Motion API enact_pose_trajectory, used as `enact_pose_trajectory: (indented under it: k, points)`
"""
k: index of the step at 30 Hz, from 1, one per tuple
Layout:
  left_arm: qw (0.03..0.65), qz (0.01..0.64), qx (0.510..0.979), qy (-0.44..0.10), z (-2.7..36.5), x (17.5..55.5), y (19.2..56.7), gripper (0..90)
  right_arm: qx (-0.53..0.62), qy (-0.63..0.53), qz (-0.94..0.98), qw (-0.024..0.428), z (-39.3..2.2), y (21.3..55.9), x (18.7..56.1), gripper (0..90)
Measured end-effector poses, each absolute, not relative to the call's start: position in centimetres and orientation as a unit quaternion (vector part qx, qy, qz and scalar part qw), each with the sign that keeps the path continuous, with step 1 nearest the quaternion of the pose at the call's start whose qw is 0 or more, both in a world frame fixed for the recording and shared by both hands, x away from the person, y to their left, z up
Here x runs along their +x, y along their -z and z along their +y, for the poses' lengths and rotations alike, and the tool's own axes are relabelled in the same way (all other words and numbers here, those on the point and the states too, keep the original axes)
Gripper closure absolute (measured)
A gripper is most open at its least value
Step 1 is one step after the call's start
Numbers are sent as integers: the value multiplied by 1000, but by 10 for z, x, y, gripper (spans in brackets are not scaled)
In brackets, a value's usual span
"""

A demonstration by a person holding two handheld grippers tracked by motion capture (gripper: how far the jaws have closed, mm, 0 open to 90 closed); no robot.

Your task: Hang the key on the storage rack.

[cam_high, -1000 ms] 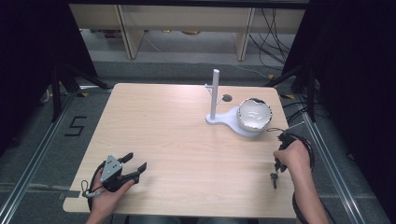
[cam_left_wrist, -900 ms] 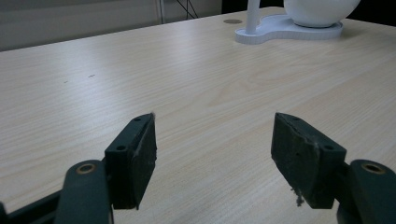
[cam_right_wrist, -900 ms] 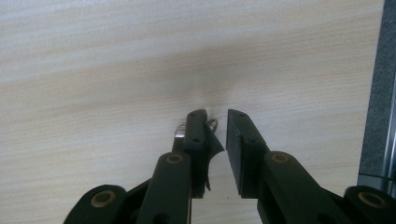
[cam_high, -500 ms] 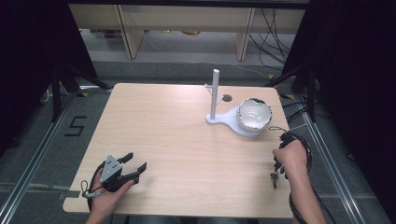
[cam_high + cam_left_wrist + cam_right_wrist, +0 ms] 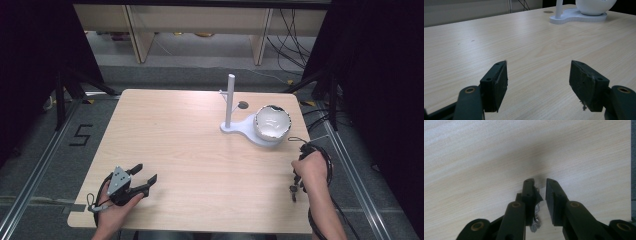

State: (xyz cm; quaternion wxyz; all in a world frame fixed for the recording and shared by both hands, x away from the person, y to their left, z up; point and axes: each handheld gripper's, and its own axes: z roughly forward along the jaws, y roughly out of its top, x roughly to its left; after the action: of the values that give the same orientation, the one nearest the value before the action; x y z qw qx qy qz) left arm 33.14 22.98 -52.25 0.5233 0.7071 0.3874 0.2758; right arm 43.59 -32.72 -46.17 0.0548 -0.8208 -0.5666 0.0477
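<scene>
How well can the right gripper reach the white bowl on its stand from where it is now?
Probably yes: the right gripper points down at bare table, and nothing lies between it and the white bowl beyond it.

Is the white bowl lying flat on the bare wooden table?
No, the white bowl sits on the white stand's base, beside its upright post, not on the table.

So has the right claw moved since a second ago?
Yes, slightly: the right claw has slipped toward the table's near edge, away from the white bowl.
</scene>
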Motion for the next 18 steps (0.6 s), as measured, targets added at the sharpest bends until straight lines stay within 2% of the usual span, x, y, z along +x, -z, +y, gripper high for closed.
enact_pose_trajectory:
  k: [2,3,6,11,15,16,17,18]
  points:
    - [524,388,707,-276,230,331,523,307,-815,-48,-576,38,-330,466,434,798]
    - [524,388,707,-276,230,331,523,307,-817,-55,-571,55,-330,464,436,798]
    - [523,388,707,-276,230,331,522,307,-815,-50,-575,40,-330,468,434,804]
    - [523,387,708,-276,230,331,522,307,-838,-39,-542,49,-324,469,437,827]
    - [523,388,707,-275,230,332,522,307,-823,-32,-566,36,-326,471,436,852]
    - [524,388,707,-275,230,332,523,307,-846,-41,-530,50,-320,469,438,862]
    - [524,388,707,-275,230,332,523,307,-822,-42,-567,38,-325,469,438,868]
    - [524,388,707,-275,230,332,523,307,-818,-55,-571,54,-325,467,439,873]
